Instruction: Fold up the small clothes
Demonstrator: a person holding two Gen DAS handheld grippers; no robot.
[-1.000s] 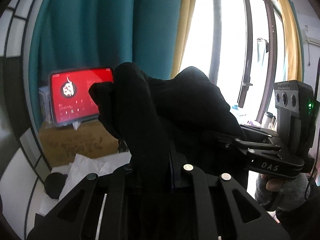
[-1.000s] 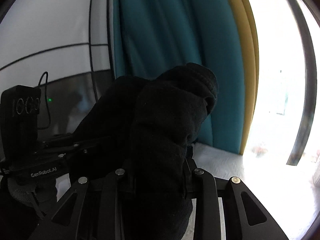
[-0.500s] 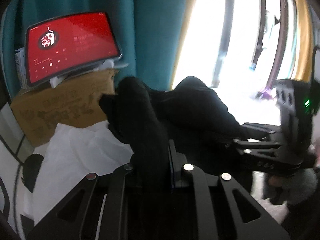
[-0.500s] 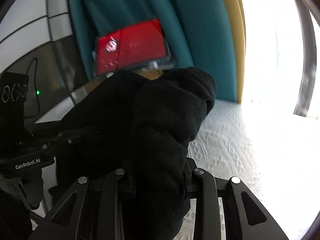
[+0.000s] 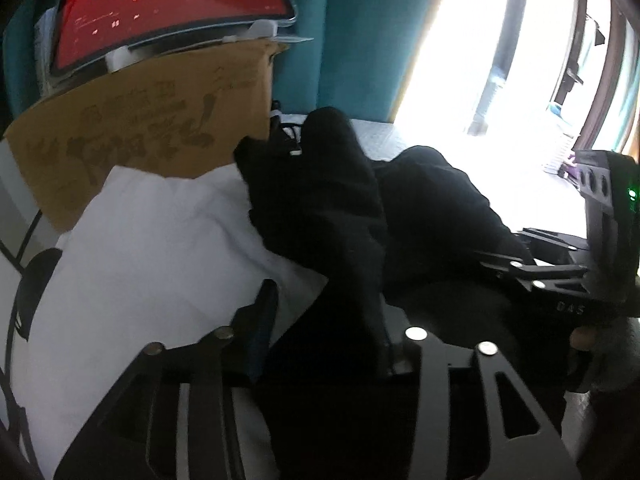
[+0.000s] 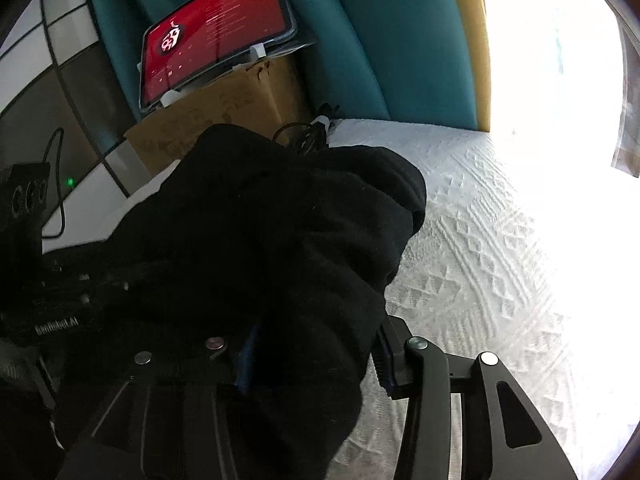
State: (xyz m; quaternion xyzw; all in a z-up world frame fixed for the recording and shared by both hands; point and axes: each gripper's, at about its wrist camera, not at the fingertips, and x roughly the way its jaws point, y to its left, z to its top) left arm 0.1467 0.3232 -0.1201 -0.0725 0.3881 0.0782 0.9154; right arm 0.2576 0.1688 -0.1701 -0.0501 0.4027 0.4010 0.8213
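A black garment [image 5: 344, 208] is bunched between both grippers, low over the white textured bedspread [image 6: 500, 264]. My left gripper [image 5: 324, 340] has its jaws spread apart, with the cloth draped over the right finger [image 5: 394, 356]. My right gripper [image 6: 316, 356] also has its jaws apart, and the black garment [image 6: 280, 240] lies loosely between them and hides the fingertips. The right gripper's body [image 5: 560, 280] shows at the right of the left wrist view. The left gripper's body [image 6: 44, 280] shows at the left of the right wrist view.
A white cloth with black print [image 5: 152, 240] lies left of the garment. Behind it stands a cardboard box [image 5: 140, 132] with a red-screened tablet [image 5: 172, 4] on top. A black cable [image 6: 312, 132] lies by the box. Teal curtain [image 6: 380, 40] and a bright window are behind.
Both grippers have lowered the garment toward the bed and tilted down. Both pairs of jaws, shut on the cloth before, are now spread apart.
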